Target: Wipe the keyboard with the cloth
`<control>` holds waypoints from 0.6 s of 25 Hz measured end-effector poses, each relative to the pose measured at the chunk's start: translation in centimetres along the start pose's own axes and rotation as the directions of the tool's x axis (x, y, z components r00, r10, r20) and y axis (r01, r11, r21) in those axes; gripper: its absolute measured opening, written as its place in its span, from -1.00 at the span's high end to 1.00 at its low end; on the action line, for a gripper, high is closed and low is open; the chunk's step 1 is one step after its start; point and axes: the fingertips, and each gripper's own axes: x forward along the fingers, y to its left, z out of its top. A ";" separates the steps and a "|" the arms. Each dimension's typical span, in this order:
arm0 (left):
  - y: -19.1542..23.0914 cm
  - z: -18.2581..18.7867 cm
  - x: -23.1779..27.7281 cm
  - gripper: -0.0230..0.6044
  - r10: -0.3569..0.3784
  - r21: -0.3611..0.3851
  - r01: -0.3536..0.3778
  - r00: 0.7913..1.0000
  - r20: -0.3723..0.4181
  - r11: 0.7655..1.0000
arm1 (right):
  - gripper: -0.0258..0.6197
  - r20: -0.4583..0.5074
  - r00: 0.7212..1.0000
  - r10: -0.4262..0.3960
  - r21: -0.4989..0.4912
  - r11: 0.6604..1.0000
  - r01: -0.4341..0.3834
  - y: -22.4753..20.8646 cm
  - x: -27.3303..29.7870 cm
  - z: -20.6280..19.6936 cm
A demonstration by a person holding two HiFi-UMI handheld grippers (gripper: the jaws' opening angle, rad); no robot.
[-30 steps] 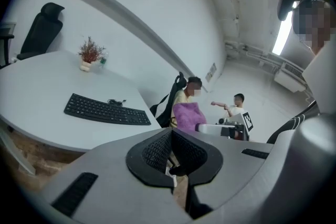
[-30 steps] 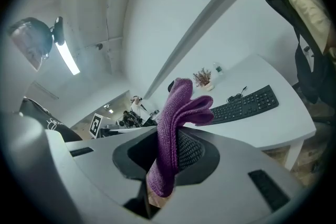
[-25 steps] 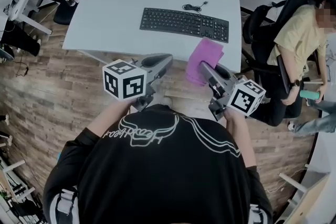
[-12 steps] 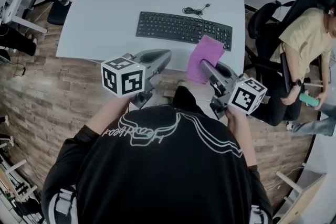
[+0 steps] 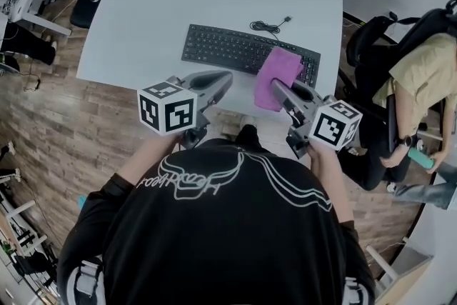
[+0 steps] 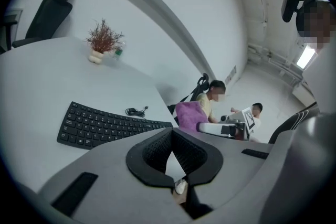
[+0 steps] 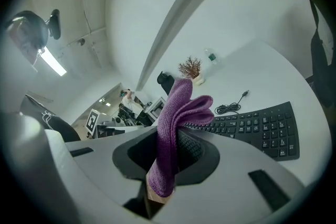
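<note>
Right gripper view: the right tool (image 7: 176, 152) is clenched on the purple cloth (image 7: 178, 113), with the keyboard (image 7: 262, 128) just ahead on the counter (image 7: 273, 71). The left tool (image 6: 170, 134) is closed and empty. Wiping looks barely begun, with nearly all the keys left.

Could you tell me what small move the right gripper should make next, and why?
Probably lower the right gripper so the purple knitted cloth pinched in its jaws presses onto the right end of the black keyboard. The cloth is at that end, apparently not yet flat on the keys.
</note>
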 end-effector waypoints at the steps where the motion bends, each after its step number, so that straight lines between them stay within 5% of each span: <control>1: 0.6 0.4 0.0 0.91 0.009 -0.011 -0.009 1.000 0.002 1.000 | 0.75 -0.009 1.000 0.004 0.005 1.000 -0.004 -0.5 0.8 0.5; 15: 6.7 1.4 1.0 0.91 0.110 -0.111 -0.109 0.994 0.005 0.988 | 0.75 -0.097 0.994 0.044 0.065 0.997 -0.038 -5.7 7.9 2.1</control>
